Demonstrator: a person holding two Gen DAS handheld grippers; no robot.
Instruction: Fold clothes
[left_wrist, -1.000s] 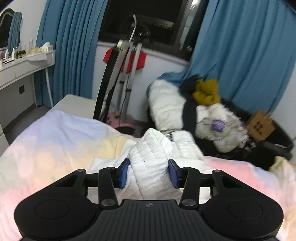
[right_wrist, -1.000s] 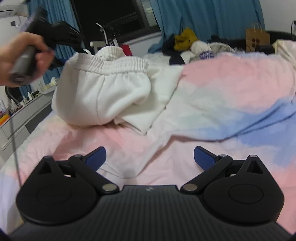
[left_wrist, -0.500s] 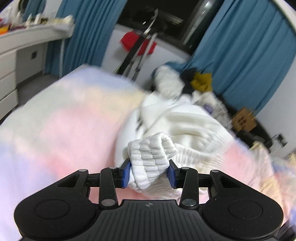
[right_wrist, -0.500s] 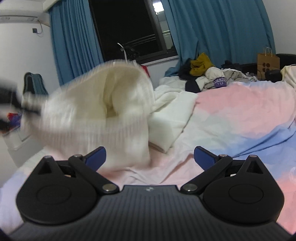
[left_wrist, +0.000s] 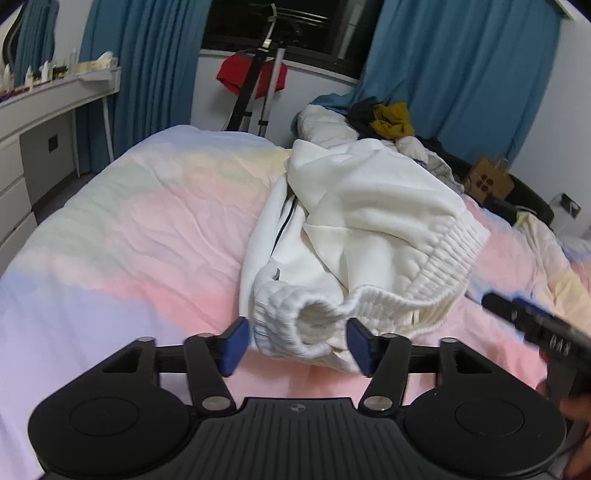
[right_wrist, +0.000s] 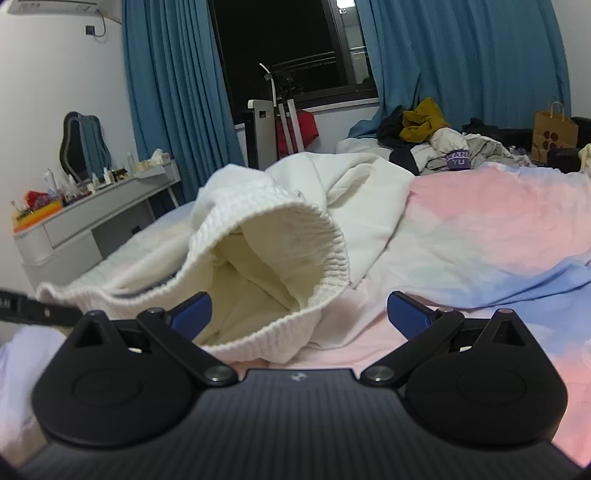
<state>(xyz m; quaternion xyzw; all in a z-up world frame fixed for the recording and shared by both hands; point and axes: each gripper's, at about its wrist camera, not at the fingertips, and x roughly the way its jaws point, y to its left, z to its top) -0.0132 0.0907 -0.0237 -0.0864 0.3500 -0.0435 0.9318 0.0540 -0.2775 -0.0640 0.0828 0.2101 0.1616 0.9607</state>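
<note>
Left wrist view: left gripper (left_wrist: 295, 345), jaws spread, straddles the ribbed waistband of white cotton sweatpants (left_wrist: 369, 229), heaped mid-bed on the pastel pink-blue duvet (left_wrist: 147, 236), long axis running away toward the far edge. Right wrist view: right gripper (right_wrist: 299, 314) wide open, empty; waistband mouth of sweatpants (right_wrist: 280, 258) gapes toward camera.

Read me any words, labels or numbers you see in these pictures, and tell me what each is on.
"WAN" over "YU": on a purple patch in the clothes pile; the top word may be cut off.
Pale marks on the black bar at left: too blurred to read.
Dots on the paper bag: a pattern, no letters.
</note>
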